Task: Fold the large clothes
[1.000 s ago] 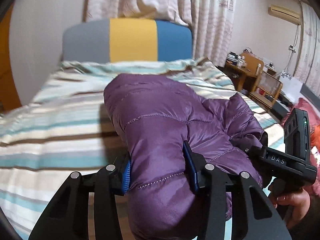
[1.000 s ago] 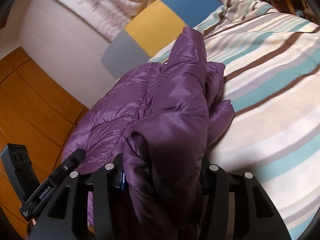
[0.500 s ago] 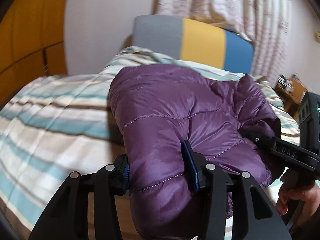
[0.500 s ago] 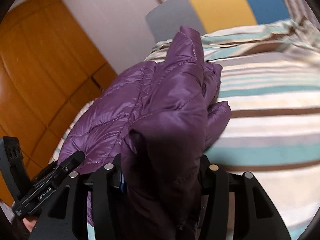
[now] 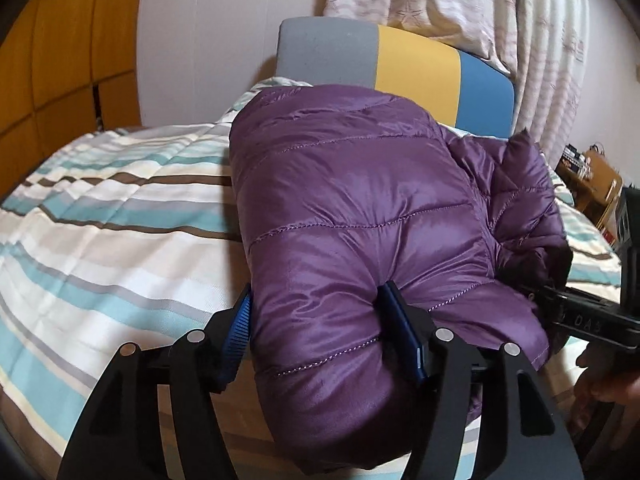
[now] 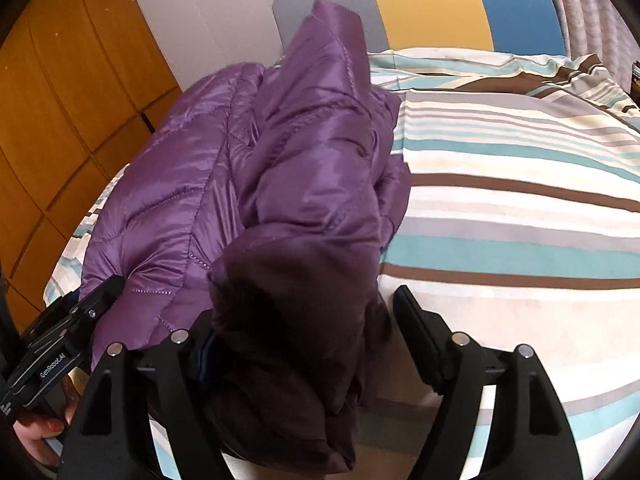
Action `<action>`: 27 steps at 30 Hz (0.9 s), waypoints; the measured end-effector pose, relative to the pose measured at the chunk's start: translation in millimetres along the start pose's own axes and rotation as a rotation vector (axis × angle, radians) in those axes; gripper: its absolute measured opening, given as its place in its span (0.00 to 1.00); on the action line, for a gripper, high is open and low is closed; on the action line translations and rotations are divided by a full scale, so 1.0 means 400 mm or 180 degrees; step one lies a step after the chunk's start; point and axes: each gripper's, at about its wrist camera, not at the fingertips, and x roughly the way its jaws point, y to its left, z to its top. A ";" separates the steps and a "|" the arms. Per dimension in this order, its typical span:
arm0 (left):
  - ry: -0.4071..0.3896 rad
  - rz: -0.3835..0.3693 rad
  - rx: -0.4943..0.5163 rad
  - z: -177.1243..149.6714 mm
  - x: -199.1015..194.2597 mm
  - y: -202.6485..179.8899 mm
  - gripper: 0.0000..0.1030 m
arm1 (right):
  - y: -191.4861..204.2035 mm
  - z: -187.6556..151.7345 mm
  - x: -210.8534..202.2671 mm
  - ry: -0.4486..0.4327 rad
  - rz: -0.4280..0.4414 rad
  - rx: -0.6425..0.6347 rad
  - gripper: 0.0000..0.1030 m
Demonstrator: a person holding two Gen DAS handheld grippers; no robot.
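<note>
Jacket (image 5: 360, 216), purple quilted puffer, lies bundled on the striped bed (image 5: 100, 216), already doubled over into a thick roll w/ its near end toward both cameras.

Main change vs. half a second ago: the right hand-held gripper (image 6: 308, 340) has let go. Earlier its jaws pinched the dark lining fold tight on both sides; now the right finger (image 6: 416, 328) stands apart from the cloth, bedsheet showing in the gap, while the left one sits at the fabric's edge. So jaws are wide, and the dark fold slumps between them under its own weight. Whether the left pad still touches the lining is hard to say, since the cloth hides it.

The left hand-held gripper (image 5: 320, 332) has not changed its grip: blue pads squeeze the jacket's near puffy end, fabric bulging out either side. It holds the jacket, jaws narrow around a thick wad. The view has swung a bit, so the headboard (image 5: 400, 60) w/ its grey, yellow and blue panels now sits more central and the wardrobe (image 5: 60, 60) shows at left.

Meaning for the task: the right side of this fold looks placed and released; the left side is probably next to set down. The padding is springy and slick, so the roll may puff open once both hands are off; a press or smoothing pass would likely help.
</note>
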 end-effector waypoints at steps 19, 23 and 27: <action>0.0251 0.0444 0.0052 0.307 0.120 -0.062 0.88 | 0.068 0.204 0.021 -0.0192 -0.0374 -0.0122 0.54; 0.0368 0.0475 0.0180 0.256 0.211 -0.054 0.89 | 0.047 0.166 0.102 0.0004 -0.0458 -0.0130 0.54; 0.0331 0.0510 0.0195 0.221 0.241 -0.045 0.89 | 0.029 0.139 0.137 -0.0041 -0.0427 -0.0157 0.54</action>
